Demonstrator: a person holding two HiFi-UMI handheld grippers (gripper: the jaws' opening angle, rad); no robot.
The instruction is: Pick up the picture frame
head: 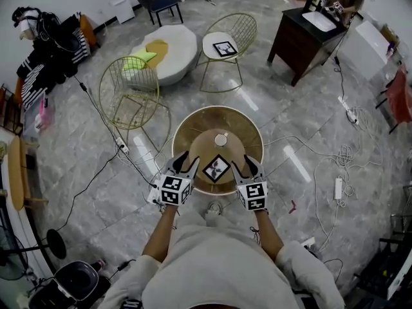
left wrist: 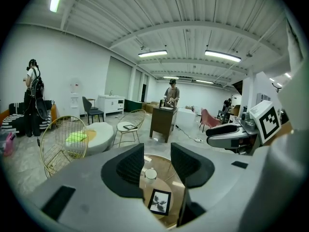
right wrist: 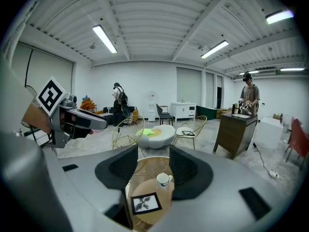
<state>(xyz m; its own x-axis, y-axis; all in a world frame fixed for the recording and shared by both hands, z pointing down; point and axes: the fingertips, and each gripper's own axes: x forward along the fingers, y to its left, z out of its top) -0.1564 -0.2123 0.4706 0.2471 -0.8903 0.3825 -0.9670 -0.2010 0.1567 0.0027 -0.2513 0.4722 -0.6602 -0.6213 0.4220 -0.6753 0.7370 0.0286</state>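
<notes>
While upright, cup (head: pixel 221 140) near picture frame (head: pixel 216 168)

I have open room on both sides of the picture frame (head: pixel 216 168). My left gripper (head: pixel 185 162) and right gripper (head: pixel 246 165) flank it with jaws apart and nothing between them. On the round table (head: pixel 248 124), only the white cup (head: pixel 221 140) stands just beyond the frame. The wire chair (head: pixel 129 95) is well apart.
</notes>
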